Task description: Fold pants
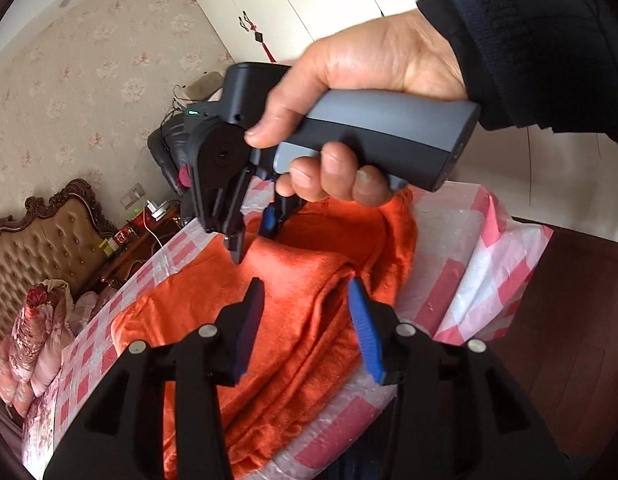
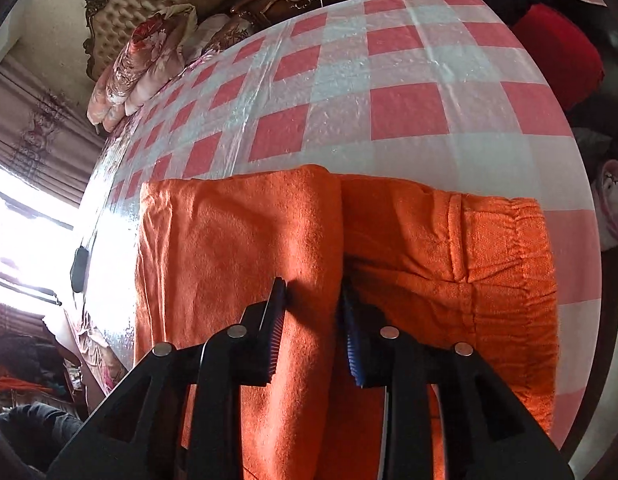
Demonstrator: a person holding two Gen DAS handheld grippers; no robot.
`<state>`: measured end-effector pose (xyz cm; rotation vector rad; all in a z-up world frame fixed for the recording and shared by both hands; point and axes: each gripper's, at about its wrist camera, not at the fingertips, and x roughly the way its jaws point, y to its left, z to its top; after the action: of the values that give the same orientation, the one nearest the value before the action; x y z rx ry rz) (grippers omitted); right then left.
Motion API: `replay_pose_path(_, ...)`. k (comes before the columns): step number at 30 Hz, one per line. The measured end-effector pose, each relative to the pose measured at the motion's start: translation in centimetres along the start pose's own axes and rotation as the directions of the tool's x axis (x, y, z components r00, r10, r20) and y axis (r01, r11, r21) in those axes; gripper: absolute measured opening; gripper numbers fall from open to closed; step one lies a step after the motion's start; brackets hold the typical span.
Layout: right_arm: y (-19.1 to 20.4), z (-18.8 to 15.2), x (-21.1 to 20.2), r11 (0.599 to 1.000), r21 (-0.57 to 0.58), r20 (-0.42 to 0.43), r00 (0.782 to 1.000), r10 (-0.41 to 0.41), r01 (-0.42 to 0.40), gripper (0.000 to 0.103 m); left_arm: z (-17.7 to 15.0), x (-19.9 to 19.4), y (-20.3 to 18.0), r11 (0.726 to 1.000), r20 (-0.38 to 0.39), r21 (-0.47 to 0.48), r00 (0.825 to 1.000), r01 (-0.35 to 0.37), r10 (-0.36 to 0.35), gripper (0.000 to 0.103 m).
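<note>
Orange fleece pants (image 2: 229, 232) lie folded on the red-and-white checked table cover (image 2: 389, 100), with the elastic waistband (image 2: 529, 264) at the right. My right gripper (image 2: 313, 320) points down onto them. Its jaws stand apart with a raised fold of the fabric between them, and the pads do not press it. In the left wrist view the pants (image 1: 189, 304) spread below my left gripper (image 1: 307, 312), which is open just above a fold edge. The right gripper (image 1: 251, 236) shows there too, held by a hand (image 1: 369, 68) in a dark sleeve, its tips at the cloth.
A tufted headboard (image 1: 41, 240) and a rolled floral quilt (image 1: 33, 340) lie to the left beyond the table. A cluttered nightstand (image 1: 129, 236) stands by the wall. The cover (image 1: 469, 248) hangs over the table's right edge above dark floor (image 1: 569, 340). A red bundle (image 2: 557, 52) sits past the far right edge.
</note>
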<state>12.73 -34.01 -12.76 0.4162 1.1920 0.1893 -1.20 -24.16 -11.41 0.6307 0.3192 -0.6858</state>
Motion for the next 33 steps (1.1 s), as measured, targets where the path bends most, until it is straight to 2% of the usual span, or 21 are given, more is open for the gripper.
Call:
replay_pose_path(4,0.1,-0.1,0.0,1.000,-0.026,-0.004,1.000,-0.016,0.016,0.028,0.1,0.4,-0.5,1.000,-0.039,0.016,0.999,0.013,-0.012,0.037)
replay_pose_path(5,0.4,-0.2,0.0,0.999,-0.040,-0.001,0.999,-0.034,0.034,0.021,-0.1,0.7,-0.6,1.000,-0.060,0.018,0.998,0.022,-0.020,0.036)
replay_pose_path(6,0.7,-0.3,0.0,0.998,-0.052,0.002,0.999,-0.043,0.043,0.010,-0.3,0.9,-0.5,1.000,-0.073,0.015,0.997,0.021,-0.020,0.031)
replay_pose_path(8,1.3,-0.5,-0.6,0.997,-0.068,0.015,0.999,-0.043,0.044,0.006,-0.1,0.8,0.2,0.999,-0.081,-0.017,0.996,0.033,-0.034,0.021)
replay_pose_path(11,2.3,-0.2,-2.0,0.997,-0.070,0.034,0.999,-0.033,0.035,0.004,0.0,0.1,0.3,1.000,-0.069,-0.004,0.997,0.030,-0.030,0.012)
replay_pose_path(14,3.5,-0.1,-3.2,0.995,-0.092,0.047,0.998,-0.031,0.035,0.004,0.3,-0.9,1.3,0.998,-0.047,-0.043,0.997,0.055,-0.057,0.010)
replay_pose_path(16,4.2,0.0,-4.0,0.994,-0.108,0.052,0.998,-0.028,0.033,0.004,0.7,-2.0,1.6,0.998,-0.009,-0.037,0.999,0.042,-0.042,0.008)
replay_pose_path(17,4.6,0.0,-4.3,0.993,-0.117,0.052,0.998,-0.029,0.035,0.004,0.8,-1.9,1.7,0.999,-0.008,-0.041,0.999,0.036,-0.037,0.001)
replay_pose_path(18,4.8,0.1,-4.5,0.992,-0.122,0.052,0.998,-0.032,0.038,0.004,0.7,-1.7,1.9,0.998,-0.015,-0.051,1.000,0.025,-0.026,0.000)
replay_pose_path(22,5.3,0.2,-5.1,0.992,-0.120,0.053,0.998,-0.038,0.044,0.004,0.3,-2.1,2.0,0.997,-0.017,-0.071,0.999,0.041,-0.042,0.002)
replay_pose_path(24,5.0,0.2,-4.9,0.992,-0.112,0.049,0.998,-0.051,0.056,0.004,0.3,-2.4,1.5,0.999,0.002,-0.047,1.000,0.027,-0.027,0.036)
replay_pose_path(25,4.9,0.2,-4.8,0.993,-0.101,0.045,0.997,-0.056,0.060,0.004,0.2,-2.5,0.9,1.000,0.008,-0.018,1.000,0.016,-0.016,0.041)
replay_pose_path(28,4.8,-0.1,-5.1,0.996,-0.075,0.043,0.998,-0.051,0.054,0.004,0.0,-1.8,0.0,1.000,-0.025,0.017,1.000,0.011,-0.010,0.038)
replay_pose_path(29,5.0,-0.1,-5.4,0.997,-0.069,0.046,0.998,-0.044,0.047,0.004,0.0,-1.5,0.1,1.000,-0.035,0.014,0.999,0.004,-0.004,0.034)
replay_pose_path(33,6.3,-0.3,-7.1,0.998,-0.062,0.059,0.998,-0.020,0.023,0.004,0.7,-1.7,0.8,0.999,-0.006,-0.020,0.999,-0.041,0.041,0.037)
